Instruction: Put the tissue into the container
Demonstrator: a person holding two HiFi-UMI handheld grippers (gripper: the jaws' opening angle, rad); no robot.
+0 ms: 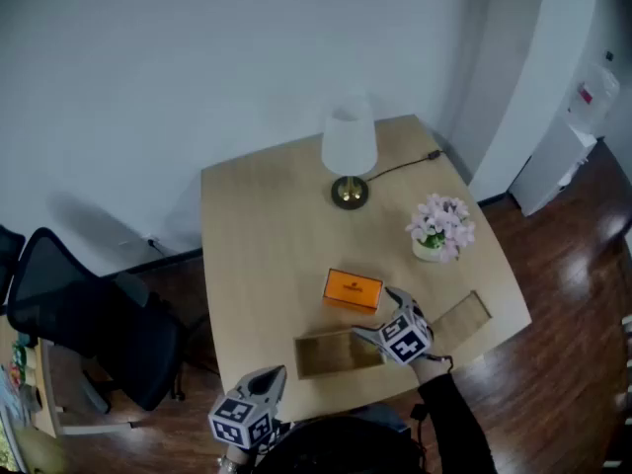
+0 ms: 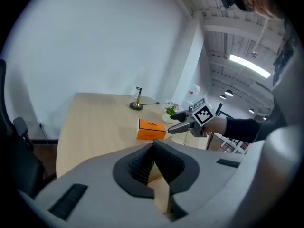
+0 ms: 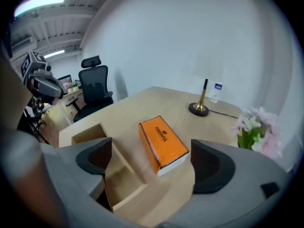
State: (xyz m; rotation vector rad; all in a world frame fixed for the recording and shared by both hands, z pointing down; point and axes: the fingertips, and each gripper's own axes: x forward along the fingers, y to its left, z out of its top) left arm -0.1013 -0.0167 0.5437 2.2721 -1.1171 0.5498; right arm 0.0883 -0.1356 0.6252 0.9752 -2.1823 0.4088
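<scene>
The orange tissue box (image 1: 353,289) lies flat on the wooden table (image 1: 257,235), just beyond a long open wooden container (image 1: 334,355) near the front edge. My right gripper (image 1: 373,314) hovers over the container's middle with its jaws wide apart and nothing held. In the right gripper view the box (image 3: 163,144) lies ahead of the right gripper (image 3: 152,161), between the lines of its two pads, with the container (image 3: 88,133) at lower left. My left gripper (image 1: 274,376) hangs at the table's front left edge, shut and empty; the left gripper (image 2: 153,148) looks toward the box (image 2: 152,128).
A white-shaded lamp (image 1: 349,151) with a cord stands at the table's back. A pot of pink flowers (image 1: 440,227) sits at the right, close to the box. A black office chair (image 1: 89,324) stands left of the table. Dark wooden floor surrounds it.
</scene>
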